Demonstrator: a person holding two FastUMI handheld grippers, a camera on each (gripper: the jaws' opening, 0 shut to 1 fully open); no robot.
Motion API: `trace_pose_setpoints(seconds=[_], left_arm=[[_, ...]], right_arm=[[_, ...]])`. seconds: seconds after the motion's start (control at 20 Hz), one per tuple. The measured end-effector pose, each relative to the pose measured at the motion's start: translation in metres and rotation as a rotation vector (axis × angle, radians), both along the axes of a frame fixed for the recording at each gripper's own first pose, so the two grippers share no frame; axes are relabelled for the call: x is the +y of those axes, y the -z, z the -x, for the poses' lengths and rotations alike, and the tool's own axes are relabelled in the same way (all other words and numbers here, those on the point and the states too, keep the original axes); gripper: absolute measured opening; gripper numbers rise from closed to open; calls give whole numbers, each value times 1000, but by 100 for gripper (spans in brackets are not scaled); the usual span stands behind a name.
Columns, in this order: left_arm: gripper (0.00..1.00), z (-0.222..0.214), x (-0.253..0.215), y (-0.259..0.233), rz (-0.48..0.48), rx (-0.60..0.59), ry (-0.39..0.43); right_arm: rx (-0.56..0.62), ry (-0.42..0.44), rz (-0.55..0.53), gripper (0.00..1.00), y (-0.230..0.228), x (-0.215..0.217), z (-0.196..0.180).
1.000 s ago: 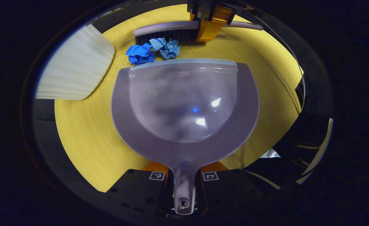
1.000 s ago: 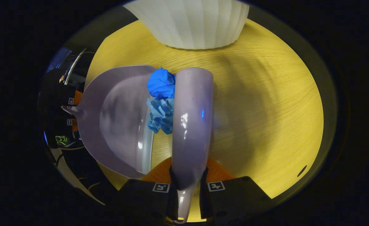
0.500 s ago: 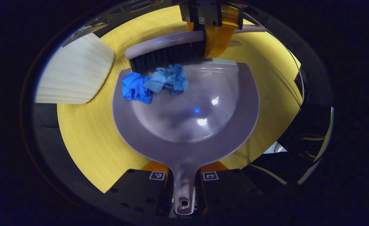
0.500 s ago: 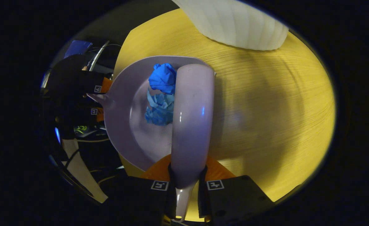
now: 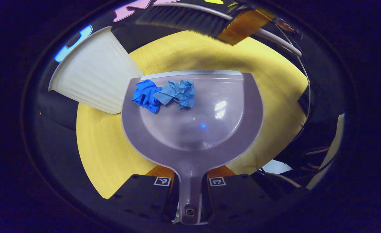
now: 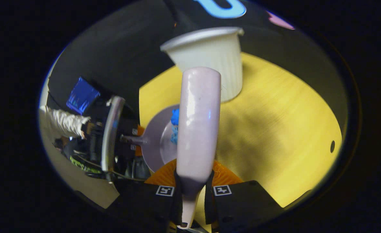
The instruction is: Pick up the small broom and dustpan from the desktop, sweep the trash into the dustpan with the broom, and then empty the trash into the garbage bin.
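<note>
left gripper (image 5: 190,186) clamps dustpan (image 5: 193,145) holding trash (image 5: 164,94); right gripper (image 6: 193,191) clamps broom (image 6: 196,126)

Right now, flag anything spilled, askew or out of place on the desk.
Nothing stands out. Both blue paper wads lie inside the dustpan, near its front lip, none on the yellow desktop. The white ribbed bin stands upright. The broom is lifted clear of the pan.
</note>
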State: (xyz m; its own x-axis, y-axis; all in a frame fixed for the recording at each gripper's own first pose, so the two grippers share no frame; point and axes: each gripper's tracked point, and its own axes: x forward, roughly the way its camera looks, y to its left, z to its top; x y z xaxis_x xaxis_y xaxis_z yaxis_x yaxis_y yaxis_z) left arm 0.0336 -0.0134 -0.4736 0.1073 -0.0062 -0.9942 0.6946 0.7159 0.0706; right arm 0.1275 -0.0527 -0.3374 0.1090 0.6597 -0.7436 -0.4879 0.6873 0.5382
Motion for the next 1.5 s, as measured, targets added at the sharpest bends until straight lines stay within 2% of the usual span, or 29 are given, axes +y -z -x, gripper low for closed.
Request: trace_pose_setpoints(seconds=[0.1, 0.2, 0.3, 0.45, 0.55, 0.75, 0.9, 1.0, 1.2, 1.5], left_arm=[[27, 2, -1, -14, 15, -65, 5], [28, 3, -7, -24, 21, -145, 12], [27, -4, -11, -30, 19, -229, 32], [27, -18, -11, -33, -27, -367, 91], [26, -21, -7, -30, -94, -443, 131], [26, -27, 10, -24, -315, -575, 226], [26, -26, 20, -7, -479, -591, 287], [26, -27, 14, -18, -598, -600, 357], [27, -25, -10, -25, -816, -595, 518], [26, -22, -9, -16, -1105, -616, 832]], right_arm=[[-98, 155, -36, 29, -29, -34, -2], [-225, 271, 3, 28, -12, -58, -4], [-284, 378, -16, 28, -14, -84, 2], [-351, 472, -20, 29, 1, -114, 25], [-365, 520, -37, 28, 16, -132, 51], [-369, 568, -29, 29, 35, -167, 123], [-353, 594, -17, 28, 47, -199, 166], [-348, 598, 6, 28, 58, -211, 185], [-331, 605, 1, 29, 73, -217, 195], [-319, 617, 17, 28, 93, -235, 217]])
